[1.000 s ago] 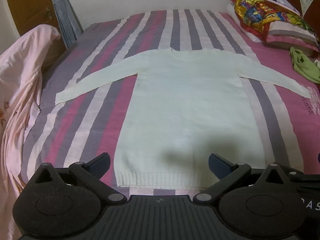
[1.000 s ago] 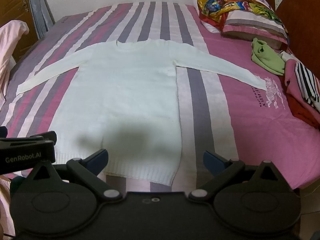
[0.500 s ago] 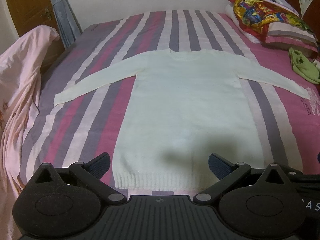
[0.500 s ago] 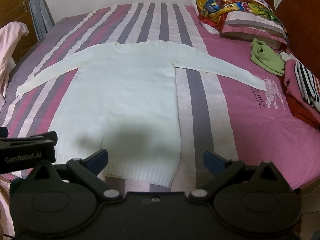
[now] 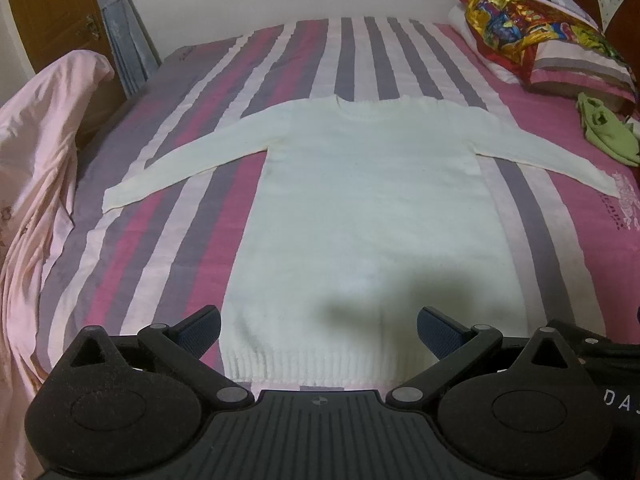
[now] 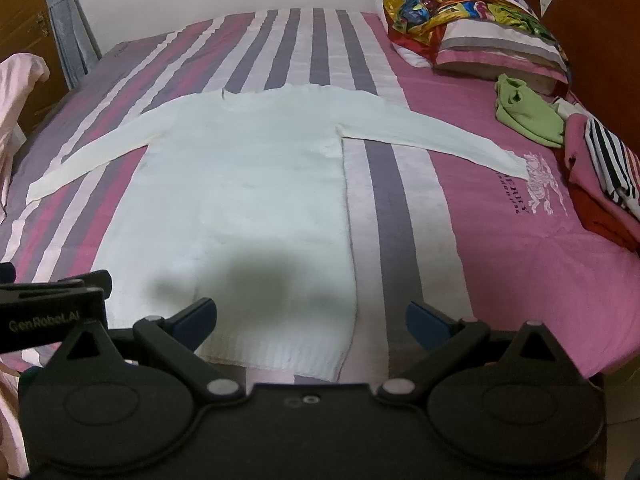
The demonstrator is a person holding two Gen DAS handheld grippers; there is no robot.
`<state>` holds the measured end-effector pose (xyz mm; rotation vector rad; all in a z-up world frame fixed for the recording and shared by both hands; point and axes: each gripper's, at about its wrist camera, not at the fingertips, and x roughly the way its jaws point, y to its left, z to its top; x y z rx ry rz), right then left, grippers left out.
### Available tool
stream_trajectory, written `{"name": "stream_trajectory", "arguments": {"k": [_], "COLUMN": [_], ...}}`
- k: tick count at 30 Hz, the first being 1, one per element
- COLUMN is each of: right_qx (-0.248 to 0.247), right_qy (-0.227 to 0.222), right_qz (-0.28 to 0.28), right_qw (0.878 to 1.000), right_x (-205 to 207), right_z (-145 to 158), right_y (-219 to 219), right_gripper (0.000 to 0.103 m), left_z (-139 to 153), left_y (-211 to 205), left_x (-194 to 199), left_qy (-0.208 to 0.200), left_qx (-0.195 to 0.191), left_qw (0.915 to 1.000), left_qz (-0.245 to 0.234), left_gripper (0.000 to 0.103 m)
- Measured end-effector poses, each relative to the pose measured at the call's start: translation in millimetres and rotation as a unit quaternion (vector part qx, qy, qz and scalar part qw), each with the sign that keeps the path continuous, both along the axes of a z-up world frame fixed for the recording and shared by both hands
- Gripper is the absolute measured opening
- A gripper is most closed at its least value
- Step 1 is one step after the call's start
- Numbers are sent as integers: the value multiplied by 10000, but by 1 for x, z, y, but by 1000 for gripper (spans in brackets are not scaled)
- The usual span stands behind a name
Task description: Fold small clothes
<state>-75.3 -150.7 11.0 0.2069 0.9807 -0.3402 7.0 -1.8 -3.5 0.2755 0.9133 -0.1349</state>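
A white long-sleeved knit sweater (image 5: 372,208) lies flat on the striped bed, collar far, hem near, both sleeves spread out sideways. It also shows in the right wrist view (image 6: 240,200). My left gripper (image 5: 318,330) is open and empty, hovering above the hem. My right gripper (image 6: 310,320) is open and empty, above the hem's right corner. The left gripper's body (image 6: 48,316) shows at the left edge of the right wrist view.
The bed (image 5: 160,240) has a pink, purple and white striped cover. A pink sheet (image 5: 36,184) hangs at the left. Pillows and a colourful cloth (image 6: 460,20) lie at the far right, with a green garment (image 6: 528,112) and stacked clothes (image 6: 604,184). A wooden headboard (image 6: 600,40) stands right.
Both grippers drifted slightly; the sweater appears a little lower and further left in the views. Nothing was grasped and the jaws stayed open.
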Motion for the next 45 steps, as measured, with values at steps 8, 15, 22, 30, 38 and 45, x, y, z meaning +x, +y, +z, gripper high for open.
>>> {"name": "stream_trajectory", "arguments": {"k": [8,15,22,30,38,45], "right_qx": [-195,25,508,174,134,334], "right_qy": [-10,-108,-237,-388,-354,-387], "right_qz": [49,-45,-486,-736,-980,-1765], "right_qw": [9998,9999,9972,9964,9945,9830], "right_x": [5,10,18,38,74,99], "right_z": [-4,-9,-25,-36,-68,-107], "right_y": [-1,-14,-62,-106,-166,-252], "right_gripper": [101,101,101,101,99,99], "left_z": [-9,-15,-24,-42,-66,-89], "left_y": [-9,-13,-26,-55,-89,-108], "left_x": [10,19,49,95,151,204], "left_qy": [24,90,131,66,107,157], "left_qx": [179,26,-82,-117,-43,131], "left_qw": [9998,10000,9999,9999,9999,9996], "left_qz": [-3,-5,-71,-90,-52,195], "left_gripper": [103,103,103,103,103,103]}}
